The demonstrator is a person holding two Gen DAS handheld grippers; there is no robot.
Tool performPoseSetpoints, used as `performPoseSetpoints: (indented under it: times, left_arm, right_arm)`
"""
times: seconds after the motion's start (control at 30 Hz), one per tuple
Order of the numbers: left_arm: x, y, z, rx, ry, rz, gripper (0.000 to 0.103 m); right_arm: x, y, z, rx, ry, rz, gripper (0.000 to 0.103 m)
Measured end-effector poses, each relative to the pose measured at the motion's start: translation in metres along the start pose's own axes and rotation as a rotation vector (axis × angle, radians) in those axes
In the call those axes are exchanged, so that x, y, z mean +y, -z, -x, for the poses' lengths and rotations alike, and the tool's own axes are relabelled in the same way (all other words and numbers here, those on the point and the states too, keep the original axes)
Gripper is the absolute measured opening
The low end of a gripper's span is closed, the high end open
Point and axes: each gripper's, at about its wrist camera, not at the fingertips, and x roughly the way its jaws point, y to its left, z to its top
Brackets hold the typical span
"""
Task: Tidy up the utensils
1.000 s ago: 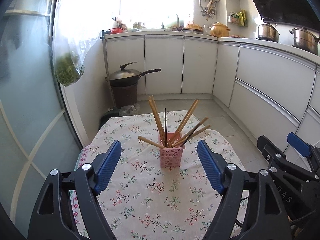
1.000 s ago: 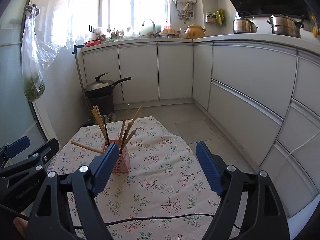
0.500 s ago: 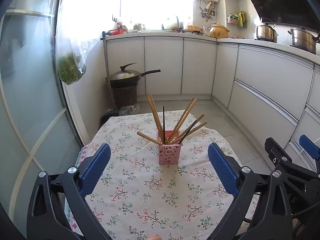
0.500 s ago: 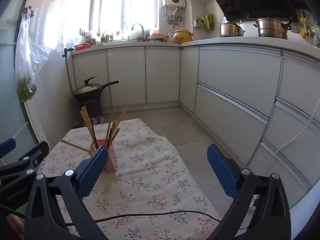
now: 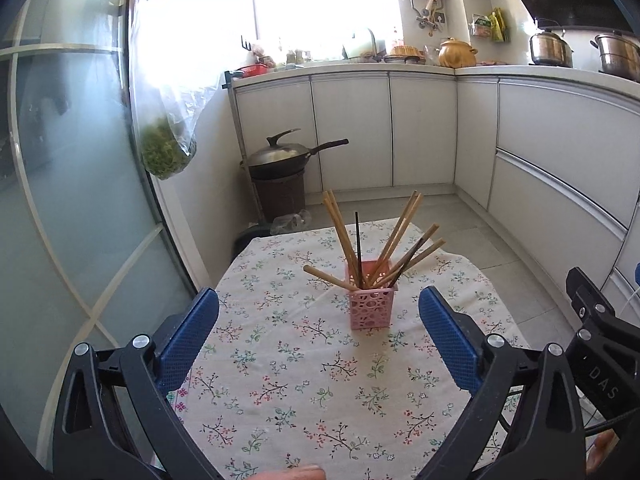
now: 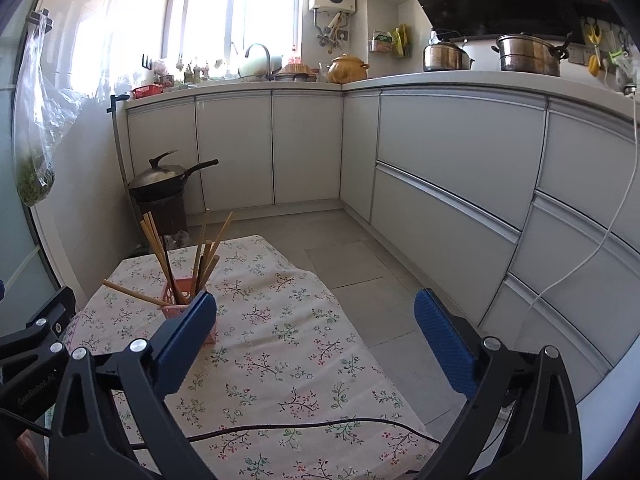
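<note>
A pink perforated holder (image 5: pixel 372 307) stands on the floral tablecloth (image 5: pixel 288 360), filled with several wooden chopsticks (image 5: pixel 394 236) and a dark one, fanned outward. One chopstick (image 5: pixel 326 277) leans low to the left. My left gripper (image 5: pixel 318 340) is open and empty, held back from the holder with it centred between the pads. My right gripper (image 6: pixel 316 342) is open and empty, to the right of the holder (image 6: pixel 188 312), whose lower part is hidden behind the left pad (image 6: pixel 186 336). The chopsticks (image 6: pixel 200 256) show above it.
A frosted glass door (image 5: pixel 60 200) stands at the left with a hanging bag of greens (image 5: pixel 166 152). A wok (image 5: pixel 280 156) sits on a stand behind the table. White cabinets (image 6: pixel 440 184) run along the back and right. A black cable (image 6: pixel 288 426) crosses the cloth's front.
Both grippers have pulled back and risen from the holder, and both jaws have opened wider. The holder and chopsticks have not moved.
</note>
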Motion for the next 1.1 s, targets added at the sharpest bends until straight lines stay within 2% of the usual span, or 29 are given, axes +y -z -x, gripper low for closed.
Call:
performPoseSetpoints:
  times: [0.33,1.1]
  left_arm:
    - [0.001,-0.001,-0.001,-0.004,0.010,0.007,0.096]
    - [0.005,0.000,-0.012,0.032,0.016,0.045,0.096]
  right_arm:
    - [0.006,0.003,-0.002,0.013,0.032,0.044,0.097]
    - [0.002,0.003,-0.006,0.027,0.017,0.016,0.097]
